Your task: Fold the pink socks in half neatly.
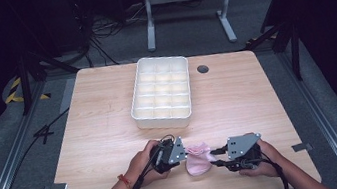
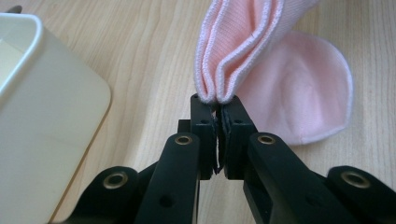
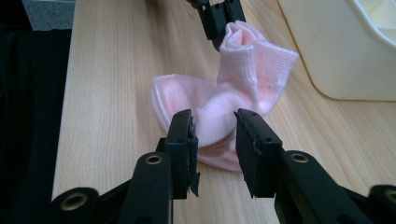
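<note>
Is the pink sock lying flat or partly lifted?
Partly lifted: the left tool pinches the pink sock at its bunched cuff; its other end rests on the table.

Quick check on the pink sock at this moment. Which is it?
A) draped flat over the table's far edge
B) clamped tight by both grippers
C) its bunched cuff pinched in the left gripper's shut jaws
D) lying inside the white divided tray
C: in the left gripper view the left gripper has its jaws shut on the folded cuff of the pink sock; the right gripper stands open around the sock's other end.
</note>
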`<move>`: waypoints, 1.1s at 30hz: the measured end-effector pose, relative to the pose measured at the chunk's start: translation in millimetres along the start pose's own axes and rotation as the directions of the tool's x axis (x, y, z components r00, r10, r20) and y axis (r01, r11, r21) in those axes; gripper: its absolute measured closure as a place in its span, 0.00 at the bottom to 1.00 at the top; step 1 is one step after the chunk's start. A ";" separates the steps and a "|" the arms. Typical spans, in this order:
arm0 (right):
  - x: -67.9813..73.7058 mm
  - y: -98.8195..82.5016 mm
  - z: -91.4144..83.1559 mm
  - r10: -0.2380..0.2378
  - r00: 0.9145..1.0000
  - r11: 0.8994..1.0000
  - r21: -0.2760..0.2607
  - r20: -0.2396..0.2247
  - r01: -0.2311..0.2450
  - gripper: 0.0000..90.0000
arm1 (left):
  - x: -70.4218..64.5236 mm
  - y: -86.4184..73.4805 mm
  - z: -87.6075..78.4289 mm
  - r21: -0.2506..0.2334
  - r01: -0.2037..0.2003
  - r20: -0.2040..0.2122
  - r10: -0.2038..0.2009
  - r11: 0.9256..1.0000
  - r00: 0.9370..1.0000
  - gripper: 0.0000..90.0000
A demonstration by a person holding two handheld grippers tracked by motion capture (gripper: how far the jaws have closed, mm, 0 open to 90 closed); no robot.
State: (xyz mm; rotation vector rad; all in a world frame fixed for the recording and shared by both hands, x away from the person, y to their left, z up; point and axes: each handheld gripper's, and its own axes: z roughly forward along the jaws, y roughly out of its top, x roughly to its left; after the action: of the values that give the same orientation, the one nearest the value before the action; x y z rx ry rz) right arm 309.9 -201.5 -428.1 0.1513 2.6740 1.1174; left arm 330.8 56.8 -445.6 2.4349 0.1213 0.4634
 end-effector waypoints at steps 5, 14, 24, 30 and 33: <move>1.3 -1.0 -3.7 0.008 1.000 1.000 0.004 0.003 -0.008 0.69 | -4.7 -2.6 2.4 0.014 -0.014 0.019 0.014 1.000 1.000 0.95; 2.0 2.3 2.3 0.097 0.995 0.995 -0.013 -0.006 -0.097 0.51 | -9.9 -4.3 6.7 0.022 -0.022 -0.019 0.023 1.000 1.000 0.95; 10.1 4.0 15.4 0.097 0.995 0.994 0.038 0.036 -0.098 0.50 | -3.4 -7.2 5.1 -0.001 0.062 -0.042 -0.062 0.998 0.997 0.95; 16.6 8.4 19.6 0.065 0.996 0.997 0.044 0.060 -0.068 0.48 | -1.0 -6.3 6.2 -0.007 0.099 -0.036 -0.099 0.995 0.994 0.95; 19.4 11.4 23.0 0.057 0.993 0.997 0.054 0.104 -0.063 0.56 | -1.5 -5.3 6.0 0.005 0.091 -0.038 -0.090 0.996 0.995 0.95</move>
State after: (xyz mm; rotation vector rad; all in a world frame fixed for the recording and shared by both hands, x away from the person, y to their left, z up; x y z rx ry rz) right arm 297.2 -174.1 -439.0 0.2925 2.6271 1.0219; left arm 331.8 57.1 -453.7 2.4167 0.2488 0.4687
